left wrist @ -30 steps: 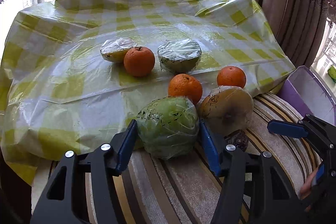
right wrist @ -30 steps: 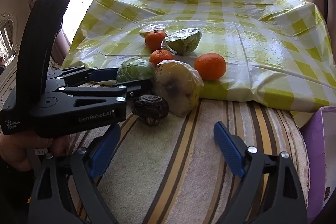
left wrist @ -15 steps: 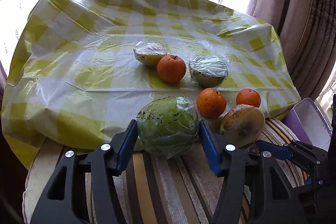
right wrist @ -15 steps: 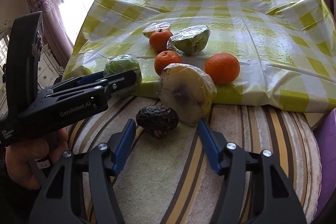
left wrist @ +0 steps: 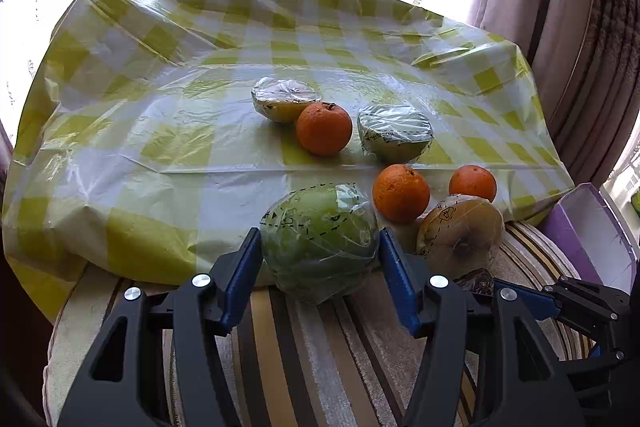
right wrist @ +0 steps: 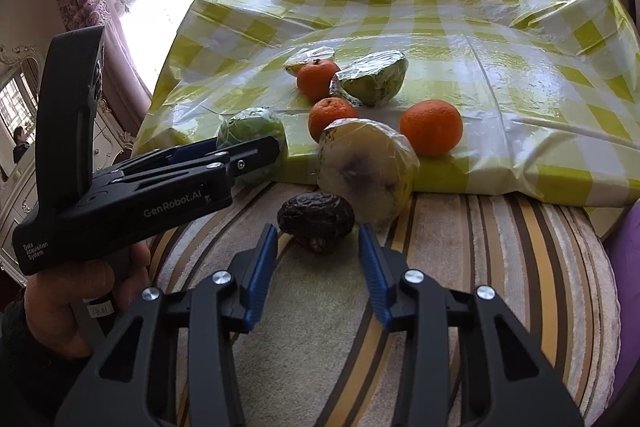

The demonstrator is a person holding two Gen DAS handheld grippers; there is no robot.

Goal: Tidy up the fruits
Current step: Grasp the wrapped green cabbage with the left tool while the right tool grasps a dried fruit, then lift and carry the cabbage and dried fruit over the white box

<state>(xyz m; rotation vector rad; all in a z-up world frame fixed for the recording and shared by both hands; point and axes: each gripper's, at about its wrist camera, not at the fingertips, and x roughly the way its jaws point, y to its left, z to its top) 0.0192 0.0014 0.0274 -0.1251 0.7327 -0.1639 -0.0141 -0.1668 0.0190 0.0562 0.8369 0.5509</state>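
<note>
My left gripper (left wrist: 318, 259) is shut on a plastic-wrapped green fruit (left wrist: 320, 239) and holds it over the front edge of the checked cloth (left wrist: 160, 147); it also shows in the right wrist view (right wrist: 252, 131). My right gripper (right wrist: 318, 267) is open, its pads on either side of a dark wrinkled fruit (right wrist: 316, 219) on the striped cushion (right wrist: 460, 267), not touching it. A wrapped pale half fruit (right wrist: 368, 171) leans behind the dark fruit. Three oranges (left wrist: 324, 129) (left wrist: 400, 193) (left wrist: 472, 183) and two wrapped halves (left wrist: 284, 99) (left wrist: 394, 137) lie on the cloth.
A purple box (left wrist: 588, 227) stands at the right edge of the cushion. Curtains (left wrist: 580, 7) hang to the right and a bright window is behind the cloth. The left half of the cloth has bare room.
My left gripper has carried the green fruit left and forward, off the cushion towards the cloth. My right gripper has moved in and narrowed around the dark fruit.
</note>
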